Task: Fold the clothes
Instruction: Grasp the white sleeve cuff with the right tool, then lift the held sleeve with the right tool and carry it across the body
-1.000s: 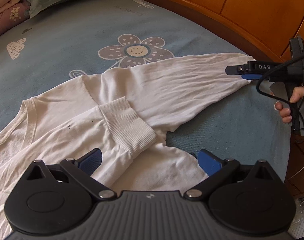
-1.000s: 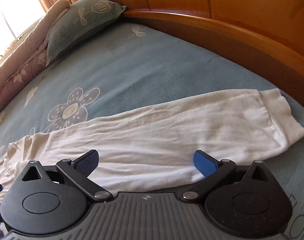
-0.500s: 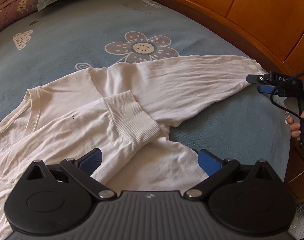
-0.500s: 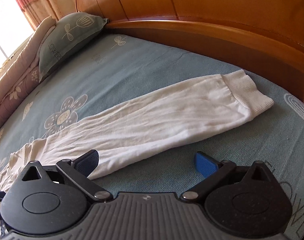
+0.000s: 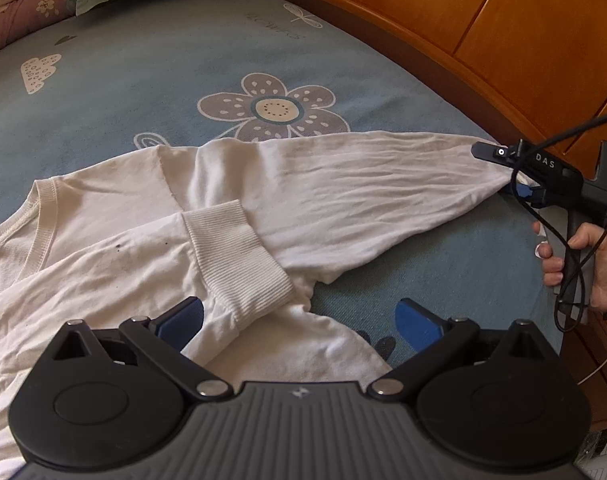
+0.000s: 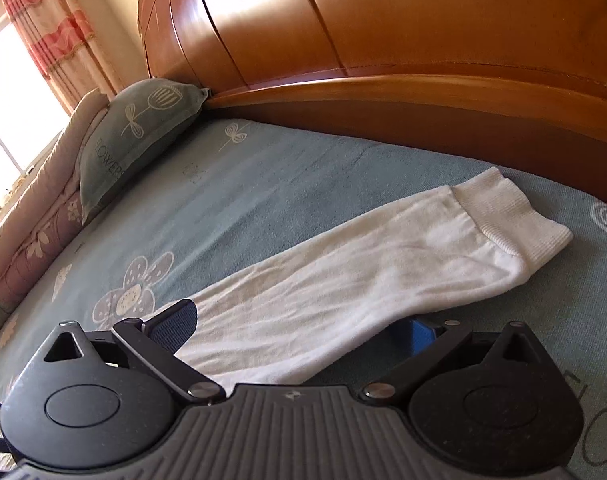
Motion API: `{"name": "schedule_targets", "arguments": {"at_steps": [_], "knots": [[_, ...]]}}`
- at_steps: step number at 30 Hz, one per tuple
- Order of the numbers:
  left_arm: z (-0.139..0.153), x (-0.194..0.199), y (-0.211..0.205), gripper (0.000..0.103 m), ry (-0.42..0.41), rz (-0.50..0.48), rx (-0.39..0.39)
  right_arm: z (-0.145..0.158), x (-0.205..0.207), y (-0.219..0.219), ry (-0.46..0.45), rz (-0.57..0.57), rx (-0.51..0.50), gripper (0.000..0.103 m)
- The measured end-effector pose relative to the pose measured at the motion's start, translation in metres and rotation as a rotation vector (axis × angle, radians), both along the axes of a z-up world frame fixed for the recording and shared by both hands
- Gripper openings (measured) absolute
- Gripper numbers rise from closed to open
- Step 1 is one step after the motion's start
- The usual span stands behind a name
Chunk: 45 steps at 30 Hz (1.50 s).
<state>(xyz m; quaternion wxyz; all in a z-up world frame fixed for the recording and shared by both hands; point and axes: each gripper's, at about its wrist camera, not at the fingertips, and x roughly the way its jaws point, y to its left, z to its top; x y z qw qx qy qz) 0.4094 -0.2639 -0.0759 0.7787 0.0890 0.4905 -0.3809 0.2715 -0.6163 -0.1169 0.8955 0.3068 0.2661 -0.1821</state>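
Two views, one white shirt [image 5: 207, 216]

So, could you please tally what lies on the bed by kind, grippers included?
White long-sleeved top: 1
Green pillow: 1
Folded quilt: 1
Grippers: 2, left gripper and right gripper
Total: 5

- Left wrist: low over the white shirt [image 5: 223, 216], facing across the bed [image 5: 143, 80] toward the wooden headboard [image 5: 483, 20].
- Right wrist: close above the outstretched sleeve [image 6: 363, 272], facing along it.
- Shared: sleeve, flower print, pillow.
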Motion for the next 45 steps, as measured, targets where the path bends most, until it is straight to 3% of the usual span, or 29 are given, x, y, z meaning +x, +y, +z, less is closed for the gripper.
{"name": "schedule_targets", "arguments": {"at_steps": [10, 14, 19, 26, 31, 45], "knots": [[-0.004, 0.002, -0.003, 0.101, 0.006, -0.003, 0.004, -0.002, 0.027, -0.012, -0.050, -0.080, 0.008, 0.103], [-0.005, 0.004, -0.002, 0.101, 0.005, 0.007, 0.004, 0.001, 0.026, -0.006, -0.077, -0.065, 0.118, 0.103], [-0.003, 0.007, 0.002, 0.102, -0.004, 0.020, 0.005, 0.000, 0.037, 0.008, -0.051, -0.020, 0.067, 0.103], [-0.001, 0.008, 0.017, 0.101, -0.002, 0.054, 0.007, 0.029, 0.043, 0.017, -0.140, 0.014, 0.061, 0.103], [0.003, 0.006, 0.022, 0.101, -0.017, 0.036, 0.005, 0.050, 0.047, 0.026, -0.203, 0.049, 0.044, 0.103], [0.016, -0.009, 0.061, 0.101, -0.055, -0.087, 0.048, 0.077, 0.066, 0.092, -0.221, 0.154, 0.037, 0.103]]}}
